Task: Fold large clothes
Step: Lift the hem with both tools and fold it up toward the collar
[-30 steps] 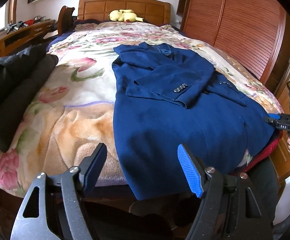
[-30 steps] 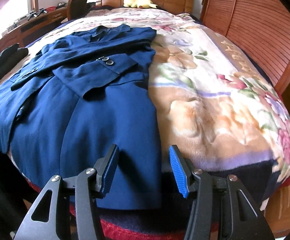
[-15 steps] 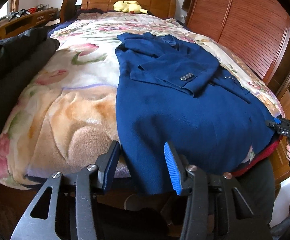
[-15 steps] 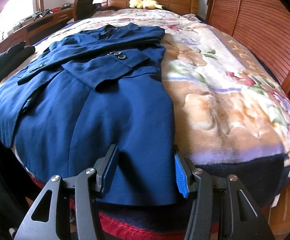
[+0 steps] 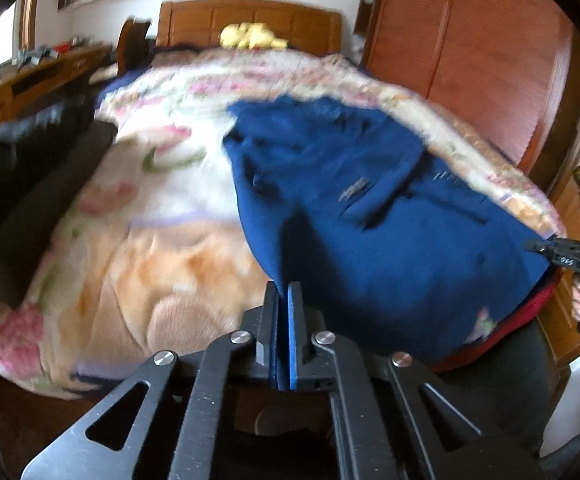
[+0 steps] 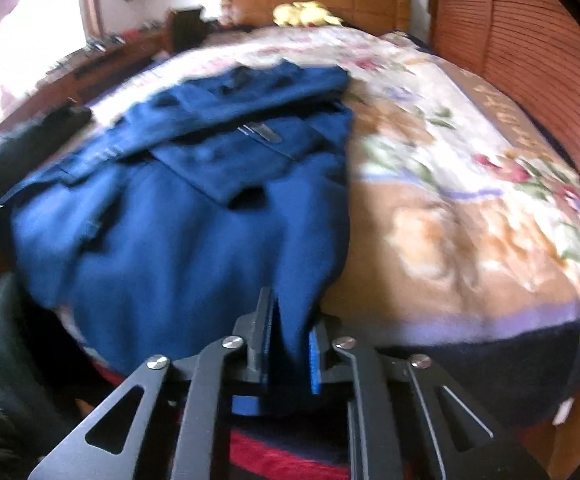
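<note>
Both sets of jaws, standing apart a second ago, have just been closing on the hem: left gripper (image 5: 283, 300) is now clamping the near left corner of the blue coat (image 5: 370, 216), right gripper (image 6: 290, 332) is pinching a fold of the near right corner, cloth pressed between its pads. Coat is lying on the floral blanket (image 5: 138, 240) at the bed's foot, sleeves folded across its front, hem corners lifting slightly. Dark garment (image 5: 22, 184) is resting at the blanket's edge; yellow plush toy (image 6: 306, 14) is sitting by the headboard.
</note>
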The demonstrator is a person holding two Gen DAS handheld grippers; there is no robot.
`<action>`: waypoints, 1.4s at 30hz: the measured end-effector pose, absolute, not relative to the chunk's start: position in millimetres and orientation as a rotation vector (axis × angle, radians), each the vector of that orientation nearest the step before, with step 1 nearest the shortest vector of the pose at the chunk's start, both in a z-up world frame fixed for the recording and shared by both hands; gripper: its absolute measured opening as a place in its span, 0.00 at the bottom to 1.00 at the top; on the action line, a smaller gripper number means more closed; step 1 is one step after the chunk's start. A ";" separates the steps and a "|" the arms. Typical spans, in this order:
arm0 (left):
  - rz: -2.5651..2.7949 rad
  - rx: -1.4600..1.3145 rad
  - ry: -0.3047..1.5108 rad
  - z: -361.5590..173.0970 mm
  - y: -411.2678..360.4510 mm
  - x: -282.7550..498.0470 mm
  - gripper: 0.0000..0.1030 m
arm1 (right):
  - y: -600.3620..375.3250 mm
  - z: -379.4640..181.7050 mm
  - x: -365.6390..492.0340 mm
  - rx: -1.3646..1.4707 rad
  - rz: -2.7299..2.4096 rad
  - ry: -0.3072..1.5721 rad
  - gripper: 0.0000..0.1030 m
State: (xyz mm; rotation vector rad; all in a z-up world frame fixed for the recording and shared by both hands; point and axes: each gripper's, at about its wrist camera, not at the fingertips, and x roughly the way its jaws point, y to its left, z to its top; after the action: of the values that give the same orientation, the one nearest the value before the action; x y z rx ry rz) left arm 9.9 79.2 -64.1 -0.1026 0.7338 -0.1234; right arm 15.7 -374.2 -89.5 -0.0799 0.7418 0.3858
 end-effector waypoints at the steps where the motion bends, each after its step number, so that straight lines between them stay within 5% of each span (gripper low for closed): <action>1: -0.127 -0.098 0.711 -54.9 76.6 8.2 0.03 | -372.6 -82.9 12.2 -0.067 0.407 0.720 0.08; 25: -0.251 0.006 0.300 127.0 48.7 -20.3 0.02 | -390.2 113.7 -97.1 0.022 0.530 0.194 0.07; 36: -0.237 0.002 0.224 154.8 59.2 -26.7 0.02 | -417.4 121.6 -145.8 0.042 0.501 0.106 0.07; 42: -0.202 0.001 0.307 125.6 62.0 11.1 0.02 | -401.0 88.8 -110.5 -0.008 0.452 0.238 0.07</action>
State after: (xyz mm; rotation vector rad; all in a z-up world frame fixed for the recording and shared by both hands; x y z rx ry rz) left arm 11.1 62.0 125.6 0.0012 0.3070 -0.2025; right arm -110.5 -401.0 88.8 -0.0083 0.2380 0.4522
